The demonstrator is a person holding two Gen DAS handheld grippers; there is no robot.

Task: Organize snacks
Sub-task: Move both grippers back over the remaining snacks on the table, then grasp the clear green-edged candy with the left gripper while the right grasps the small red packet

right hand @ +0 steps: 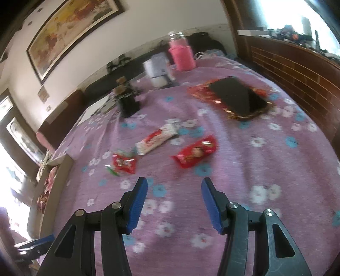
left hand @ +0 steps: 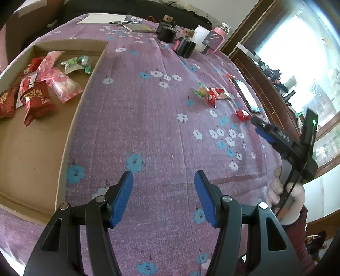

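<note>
A cardboard box (left hand: 63,148) at the left holds several wrapped snacks (left hand: 38,85), red, pink and green. My left gripper (left hand: 163,176) is open and empty over the purple cloth, right of the box. Loose snacks lie at the right: a green-and-red cluster (left hand: 212,94) and a small red pack (left hand: 243,115). My right gripper (right hand: 174,183) is open and empty, just short of a red pack (right hand: 195,151). A white-and-red bar (right hand: 156,139) and a red candy (right hand: 124,163) lie beyond it. The right gripper also shows in the left wrist view (left hand: 262,128).
A phone (right hand: 238,97) lies on a red packet at the right. A pink bottle (right hand: 181,54), a white jar (right hand: 156,70) and black holders (right hand: 127,102) stand at the far side. A wooden headboard (right hand: 297,70) borders the right. Paper and pens (left hand: 110,19) lie far back.
</note>
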